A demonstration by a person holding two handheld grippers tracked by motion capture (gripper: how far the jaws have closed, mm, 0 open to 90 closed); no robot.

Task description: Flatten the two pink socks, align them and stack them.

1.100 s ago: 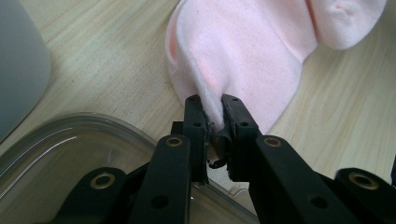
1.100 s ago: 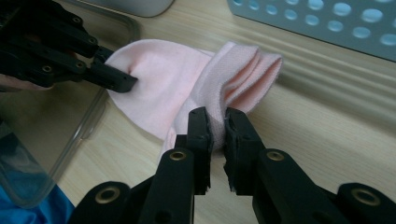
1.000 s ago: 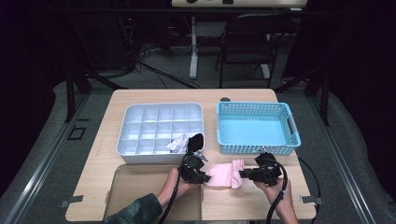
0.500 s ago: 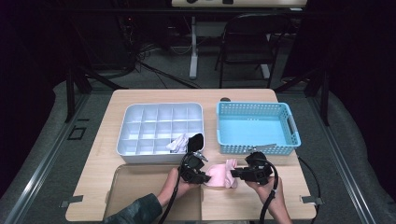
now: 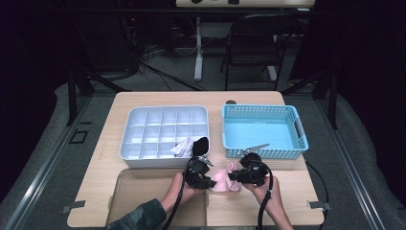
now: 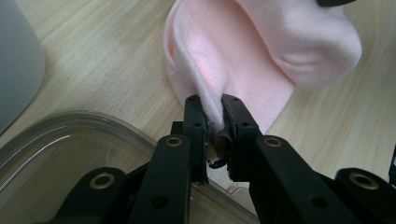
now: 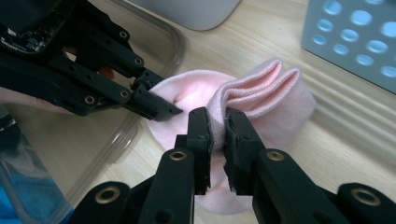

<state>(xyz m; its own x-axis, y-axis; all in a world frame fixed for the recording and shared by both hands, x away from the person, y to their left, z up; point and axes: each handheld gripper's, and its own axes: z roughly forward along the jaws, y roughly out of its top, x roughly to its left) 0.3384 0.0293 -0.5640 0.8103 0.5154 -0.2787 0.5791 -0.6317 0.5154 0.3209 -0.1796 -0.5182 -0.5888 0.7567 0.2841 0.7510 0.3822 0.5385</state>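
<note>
The wooden table (image 5: 158,98) carried a white compartment tray (image 5: 165,129) at its left and a light blue basket (image 5: 262,129) at its right, the two standing apart. A clear plastic lid or shallow container (image 5: 143,191) lay flat on the near left part of the table; the high view was too dim to tell which. In a near compartment of the tray sat a small white bundle (image 5: 182,146), probably rolled cloth.

Between tray and basket, on the bare wood near the table's front edge, lay a pink sock (image 5: 222,179), partly folded over on itself. The left gripper (image 6: 214,109) was clamped on a thin fold at one end of the sock, beside the clear lid's rim. The right gripper (image 7: 217,122) pinched the ribbed cuff end, its jaws pressed tight on the doubled fabric.
</note>
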